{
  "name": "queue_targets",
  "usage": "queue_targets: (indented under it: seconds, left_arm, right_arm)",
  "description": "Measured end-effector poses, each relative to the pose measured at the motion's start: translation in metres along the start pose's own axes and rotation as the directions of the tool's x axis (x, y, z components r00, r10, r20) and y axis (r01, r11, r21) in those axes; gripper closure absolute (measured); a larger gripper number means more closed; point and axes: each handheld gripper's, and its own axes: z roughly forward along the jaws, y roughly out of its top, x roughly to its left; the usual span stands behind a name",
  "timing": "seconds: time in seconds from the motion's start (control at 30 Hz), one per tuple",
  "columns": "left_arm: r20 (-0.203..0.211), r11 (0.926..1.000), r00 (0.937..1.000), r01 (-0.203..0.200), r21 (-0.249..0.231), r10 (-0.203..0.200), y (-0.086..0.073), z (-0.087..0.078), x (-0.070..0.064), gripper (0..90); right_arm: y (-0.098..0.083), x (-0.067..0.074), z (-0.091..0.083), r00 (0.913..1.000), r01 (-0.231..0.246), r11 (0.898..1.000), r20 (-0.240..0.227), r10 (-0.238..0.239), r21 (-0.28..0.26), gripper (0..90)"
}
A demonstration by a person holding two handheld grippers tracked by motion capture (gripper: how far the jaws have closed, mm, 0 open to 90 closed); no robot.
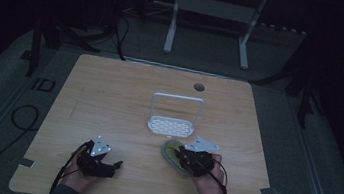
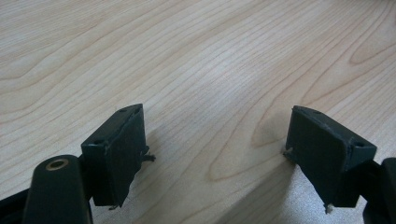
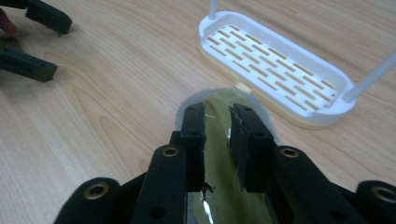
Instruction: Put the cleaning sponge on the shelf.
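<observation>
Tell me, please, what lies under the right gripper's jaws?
A greenish plate with a grey rim lies on the wooden table, under the right gripper. The jaws and gripper body hide its near part; whether the pads touch it cannot be told.

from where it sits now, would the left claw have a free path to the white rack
Probably yes. The left claw rests open near the table's front edge, and bare wood lies between it and the white rack. The right claw and the green dish sit off to the side, not across that line.

Black claws [image 3: 217,122], brass screws, grey plates, dark sleeves
</observation>
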Motion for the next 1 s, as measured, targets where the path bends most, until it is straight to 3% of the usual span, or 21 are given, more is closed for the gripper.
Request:
queue_targets:
  seconds: [0.5,1.0]
  left_arm:
    - [0.001,1.0000,1.0000,0.002,-0.002,-0.002,0.000,0.000,0.000,20.2]
    - [0.001,1.0000,1.0000,-0.002,0.001,0.002,0.000,0.000,0.000,20.0]
  right_arm:
    - [0.010,-0.015,-0.001,0.9997,0.000,0.997,0.026,-0.002,0.078,62.2]
    - [0.020,-0.025,0.003,1.0000,-0.009,0.984,0.003,0.009,0.180,63.4]
